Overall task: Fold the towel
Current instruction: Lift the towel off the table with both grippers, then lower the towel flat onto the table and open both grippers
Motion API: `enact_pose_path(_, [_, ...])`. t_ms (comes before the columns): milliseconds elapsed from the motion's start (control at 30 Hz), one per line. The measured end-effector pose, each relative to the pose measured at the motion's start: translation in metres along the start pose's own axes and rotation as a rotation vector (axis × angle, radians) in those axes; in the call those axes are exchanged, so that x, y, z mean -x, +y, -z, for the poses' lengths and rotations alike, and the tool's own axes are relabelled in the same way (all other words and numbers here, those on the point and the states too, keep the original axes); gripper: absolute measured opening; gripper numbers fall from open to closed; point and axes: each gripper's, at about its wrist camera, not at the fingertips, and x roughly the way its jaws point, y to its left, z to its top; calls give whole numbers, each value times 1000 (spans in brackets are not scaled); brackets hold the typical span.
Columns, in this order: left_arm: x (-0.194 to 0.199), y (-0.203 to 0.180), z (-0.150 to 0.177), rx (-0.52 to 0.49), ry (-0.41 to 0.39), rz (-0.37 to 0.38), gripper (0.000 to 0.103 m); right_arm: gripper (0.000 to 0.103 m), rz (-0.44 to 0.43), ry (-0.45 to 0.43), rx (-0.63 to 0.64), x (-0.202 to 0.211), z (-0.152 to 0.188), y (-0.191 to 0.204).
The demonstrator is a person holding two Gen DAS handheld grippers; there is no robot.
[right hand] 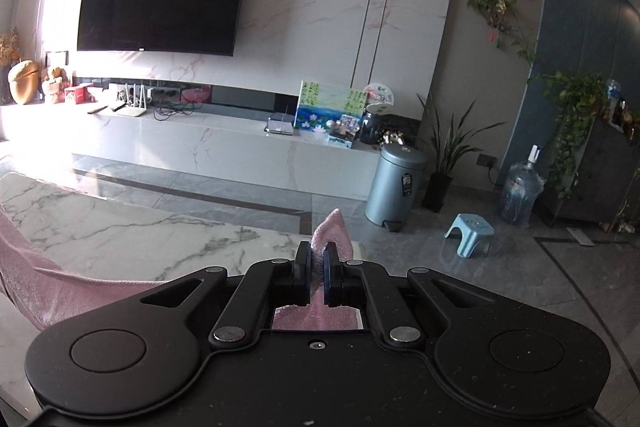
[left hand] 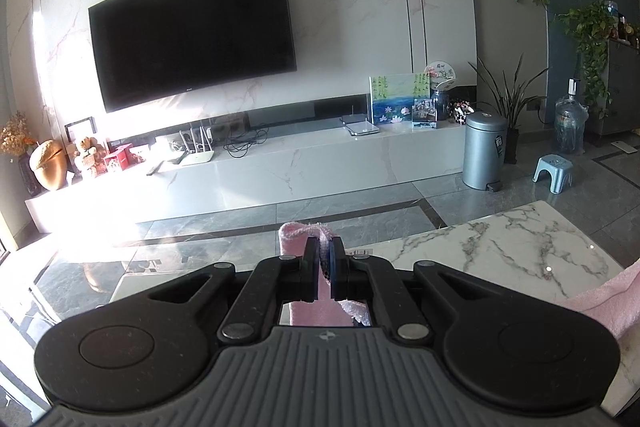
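Note:
A pink towel [left hand: 298,233] is pinched at one corner in my left gripper [left hand: 325,247], which is shut on it above the white marble table [left hand: 520,251]. More of the towel hangs at the right edge of the left wrist view [left hand: 604,303]. My right gripper [right hand: 318,251] is shut on another corner of the towel [right hand: 334,227], which pokes up between the fingers. The towel's body sags to the left in the right wrist view [right hand: 60,287] over the table [right hand: 120,227]. Both grippers are raised and point across the room; the towel's lower part is hidden.
A TV [left hand: 192,35] hangs on the marble wall above a long low console [left hand: 280,163]. A grey pedal bin [right hand: 394,183], a small blue stool [right hand: 470,229], a water jug [right hand: 520,193] and potted plants stand on the tiled floor at right.

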Motion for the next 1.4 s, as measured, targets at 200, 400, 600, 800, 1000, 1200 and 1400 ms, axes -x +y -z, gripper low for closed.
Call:
enact_pose_path(200, [-21,-1,-14,-29,29,-18,4,4,14,10,13,-38,-20,-5])
enact_pose_path(400, [-55,-3,-38,-55,40,-46,4,4,31,18,37,-89,-48,-5])
enact_pose_path(600, [-90,0,-63,-69,36,-86,4,4,59,6,35,-139,-79,-14])
enact_pose_path(800, [-117,1,-90,-82,17,-122,4,4,75,-23,44,-181,-111,-21])
enact_pose_path(1000, [-124,2,-107,-88,-29,-149,4,4,89,-69,60,-199,-136,-24])
enact_pose_path(1200, [-126,0,-80,-78,20,-123,4,4,82,-44,49,-203,-124,-27])
enact_pose_path(1400, [-127,-1,-30,-73,141,-72,4,4,53,75,39,-203,-70,-23])
